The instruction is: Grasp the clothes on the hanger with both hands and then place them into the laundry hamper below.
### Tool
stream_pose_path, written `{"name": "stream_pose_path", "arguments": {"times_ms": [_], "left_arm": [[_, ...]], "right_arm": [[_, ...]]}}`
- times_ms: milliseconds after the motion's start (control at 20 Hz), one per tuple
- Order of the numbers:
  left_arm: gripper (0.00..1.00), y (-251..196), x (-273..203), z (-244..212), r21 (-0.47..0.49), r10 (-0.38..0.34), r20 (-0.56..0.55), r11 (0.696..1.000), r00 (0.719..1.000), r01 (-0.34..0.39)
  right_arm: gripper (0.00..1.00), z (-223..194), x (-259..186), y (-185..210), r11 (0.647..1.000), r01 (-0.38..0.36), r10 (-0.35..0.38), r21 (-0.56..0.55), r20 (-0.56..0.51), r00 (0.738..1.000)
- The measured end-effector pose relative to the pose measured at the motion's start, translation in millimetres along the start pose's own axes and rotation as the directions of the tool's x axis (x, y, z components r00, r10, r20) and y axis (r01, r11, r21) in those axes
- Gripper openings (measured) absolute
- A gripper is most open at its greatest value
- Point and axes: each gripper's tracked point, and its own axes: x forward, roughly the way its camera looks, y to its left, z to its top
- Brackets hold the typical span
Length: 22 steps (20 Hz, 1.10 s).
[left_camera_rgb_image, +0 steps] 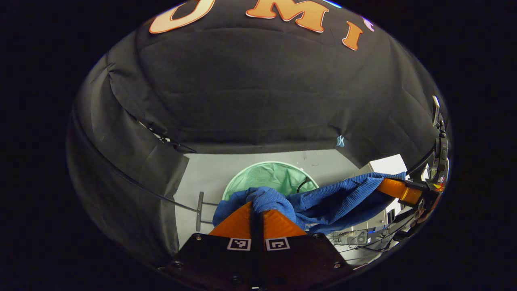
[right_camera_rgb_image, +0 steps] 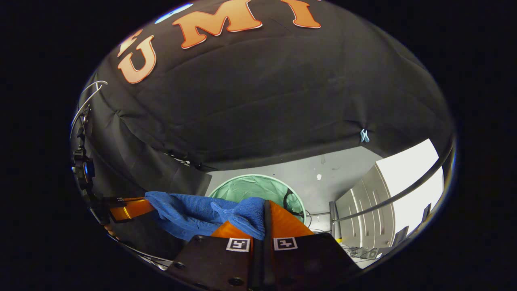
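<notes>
A: So where is the cloth (left_camera_rgb_image: 323, 200) at this moment?

B: Up in the air, stretched between the two grippers. It is a blue ribbed piece, and it hangs above the green hamper (left_camera_rgb_image: 278, 176), which stands on the grey floor (left_camera_rgb_image: 210, 173) below.

A: Which way does it run?

B: Its long axis goes from one gripper to the other, roughly level. In the left gripper view it climbs slightly from the left gripper (left_camera_rgb_image: 257, 207) toward the right gripper (left_camera_rgb_image: 398, 190) at the right edge. In the right gripper view it runs from the right gripper (right_camera_rgb_image: 264, 208) out to the left gripper (right_camera_rgb_image: 133, 208) at the left edge, sagging a little in the middle.

A: And the jaws?

B: Both pairs are clenched on the cloth. The left gripper's orange fingers (left_camera_rgb_image: 236, 224) are pressed close together with a bunched end of the cloth pinched at their tips. The right gripper's fingers (right_camera_rgb_image: 288, 224) are likewise closed on the other end, the fabric folded over the left finger.

A: How does the hamper sit relative to the cloth?

B: Just beyond and under it. Its round rim and mesh lining show over the top edge of the cloth in both views, with a dark handle loop on its right side.

A: Anything else around?

B: A white cabinet (right_camera_rgb_image: 387, 190) stands to the right of the hamper, and a thin bar (right_camera_rgb_image: 396, 194) crosses in front of it.
</notes>
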Motion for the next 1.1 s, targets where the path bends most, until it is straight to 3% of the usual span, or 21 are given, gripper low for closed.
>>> {"name": "stream_pose_path", "arguments": {"times_ms": [200, 450, 650, 850, 900, 950, 1050, 1100], "left_arm": [[0.0, 6, 7, -24, -0.043, 0.002, -0.084, 0.999, 0.996, -0.006], [0.01, 15, 19, -46, -0.007, 0.041, -0.151, 0.999, 0.988, -0.043], [0.03, 10, 18, -56, -0.002, 0.033, -0.169, 0.999, 0.985, -0.034], [0.21, 7, 11, -56, -0.003, 0.035, -0.165, 0.999, 0.986, -0.036], [0.31, 8, 10, -54, -0.003, 0.04, -0.158, 0.999, 0.987, -0.041], [0.29, 7, 8, -54, -0.009, 0.042, -0.151, 0.999, 0.988, -0.044], [0.51, 7, 3, -53, -0.029, 0.042, -0.14, 0.999, 0.989, -0.046], [0.62, 9, 4, -53, -0.039, 0.047, -0.135, 0.998, 0.99, -0.052]], "right_arm": [[0.08, -15, 7, -1, 1.0, 0.026, -0.025, 0.005, -0.052, 0.998], [0.08, -37, 19, -9, 0.998, 0.051, -0.047, 0.03, -0.111, 0.993], [0.08, -53, 18, -18, 0.996, 0.084, -0.081, 0.013, -0.15, 0.985], [0.14, -51, 8, -19, 0.996, 0.087, -0.083, 0.02, -0.133, 0.988], [0.1, -48, 6, -20, 0.996, 0.092, -0.089, 0.018, -0.124, 0.988], [0.35, -47, 2, -20, 0.995, 0.094, -0.092, 0.017, -0.117, 0.989], [0.41, -46, -4, -19, 0.995, 0.097, -0.095, 0.014, -0.105, 0.99], [0.53, -44, -7, -18, 0.995, 0.1, -0.098, 0.014, -0.098, 0.99]]}}
